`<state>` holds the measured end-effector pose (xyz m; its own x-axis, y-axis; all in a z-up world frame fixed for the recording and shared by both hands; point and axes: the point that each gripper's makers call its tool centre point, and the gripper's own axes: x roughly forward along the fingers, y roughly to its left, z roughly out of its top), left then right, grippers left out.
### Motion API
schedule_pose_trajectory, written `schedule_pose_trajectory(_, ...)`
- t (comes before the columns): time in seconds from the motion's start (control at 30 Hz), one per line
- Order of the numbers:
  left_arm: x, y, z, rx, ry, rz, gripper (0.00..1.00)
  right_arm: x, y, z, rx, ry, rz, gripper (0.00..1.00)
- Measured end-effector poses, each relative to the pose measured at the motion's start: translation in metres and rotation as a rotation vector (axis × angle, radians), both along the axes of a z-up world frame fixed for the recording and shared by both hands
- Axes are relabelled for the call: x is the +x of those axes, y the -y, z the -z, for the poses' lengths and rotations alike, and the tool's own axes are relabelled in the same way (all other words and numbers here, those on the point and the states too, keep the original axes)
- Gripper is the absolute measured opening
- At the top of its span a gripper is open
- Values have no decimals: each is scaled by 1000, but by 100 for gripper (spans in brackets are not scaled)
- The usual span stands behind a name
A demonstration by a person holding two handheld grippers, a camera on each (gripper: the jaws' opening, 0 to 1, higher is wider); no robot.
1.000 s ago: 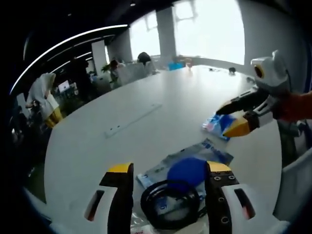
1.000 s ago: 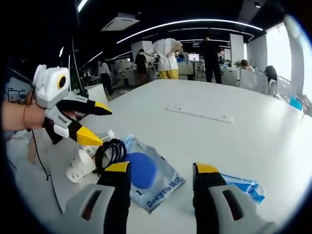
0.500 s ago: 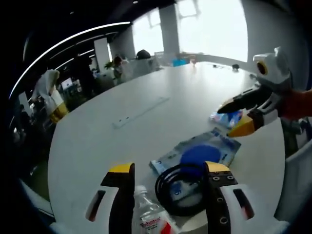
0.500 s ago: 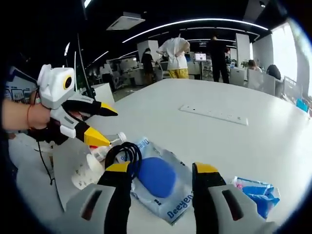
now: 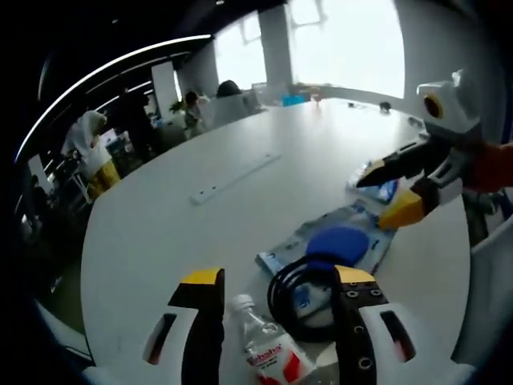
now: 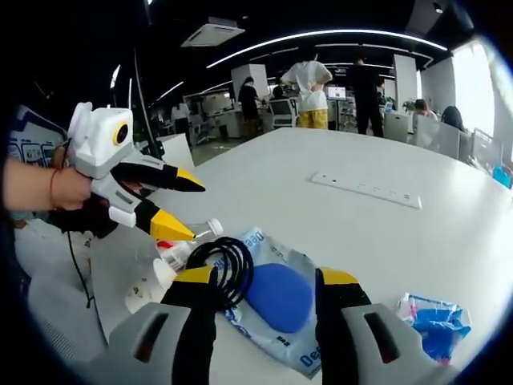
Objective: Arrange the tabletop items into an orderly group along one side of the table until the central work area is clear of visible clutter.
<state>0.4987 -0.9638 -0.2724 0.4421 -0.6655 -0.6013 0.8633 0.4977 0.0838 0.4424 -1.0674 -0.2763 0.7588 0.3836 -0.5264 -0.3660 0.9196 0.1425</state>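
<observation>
Your left hand-held gripper stands apart and empty above the water bottle and the black cable coil. Just beyond lies the clear bag with the blue pad, then the small blue packet, under your parted, empty right hand-held gripper. Closing now could snag the cable and roll the bottle off the desk.

A large round white table stood in a dim open-plan office, bright windows behind its far edge, curved ceiling light strips overhead.
</observation>
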Motion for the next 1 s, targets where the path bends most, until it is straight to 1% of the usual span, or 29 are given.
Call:
schedule_pose_trajectory(0.33, 3, -8, 8, 34, 2, 39, 45, 1, -19, 5, 2, -13, -12, 45)
schedule_pose_trajectory(0.57, 2, -13, 20, 69, -1, 66, 43, 2, -29, 13, 0, -29, -18, 44)
schedule_pose_trajectory(0.77, 0, -14, 25, 80, -5, 79, 41, 3, -33, 22, -4, -45, -20, 41)
schedule_pose_trajectory(1.0, -3, -12, 30, 89, -8, 99, 39, 3, -36, 28, -2, -55, -15, 38)
